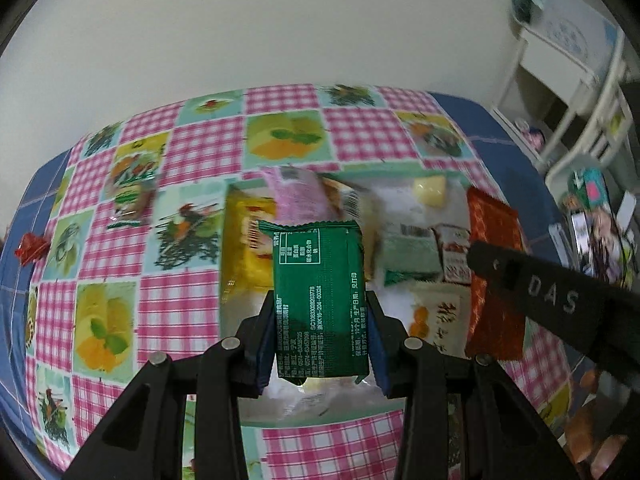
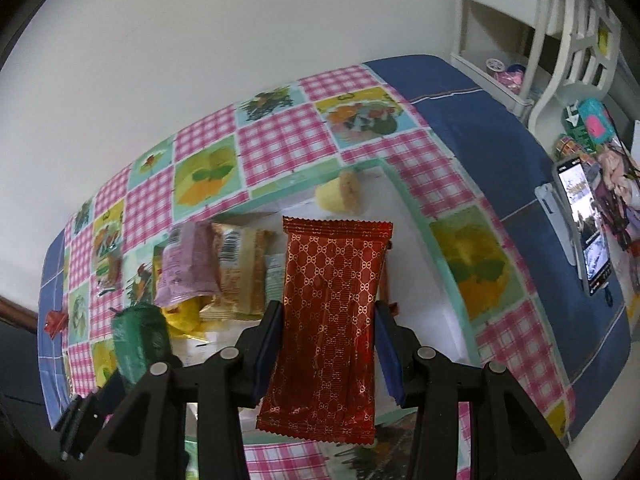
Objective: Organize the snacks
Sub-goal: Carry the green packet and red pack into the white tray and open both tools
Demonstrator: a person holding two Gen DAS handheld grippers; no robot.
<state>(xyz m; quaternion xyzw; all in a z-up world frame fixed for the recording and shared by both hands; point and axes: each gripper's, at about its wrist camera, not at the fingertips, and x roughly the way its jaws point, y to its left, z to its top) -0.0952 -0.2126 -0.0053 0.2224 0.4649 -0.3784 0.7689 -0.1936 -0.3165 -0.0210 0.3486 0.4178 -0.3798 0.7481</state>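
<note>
My left gripper (image 1: pixel 320 340) is shut on a green snack packet (image 1: pixel 320 292) and holds it above a white tray (image 1: pixel 400 300) with a mint rim. My right gripper (image 2: pixel 326 344) is shut on a red patterned snack packet (image 2: pixel 332 320), also above the tray (image 2: pixel 424 280). The red packet shows at the right of the left wrist view (image 1: pixel 492 272), and the green one at the left of the right wrist view (image 2: pixel 140 344). In the tray lie a pink packet (image 2: pixel 184 268), a beige packet (image 2: pixel 240 272), a yellow packet (image 1: pixel 248 248) and a small yellow cake (image 2: pixel 340 196).
The table has a pink checked cloth (image 1: pixel 192 148) against a white wall. A snack packet (image 1: pixel 130 196) and a red candy (image 1: pixel 30 248) lie on the left of it. A phone on a stand (image 2: pixel 584 228) and a white shelf (image 2: pixel 520 40) are at the right.
</note>
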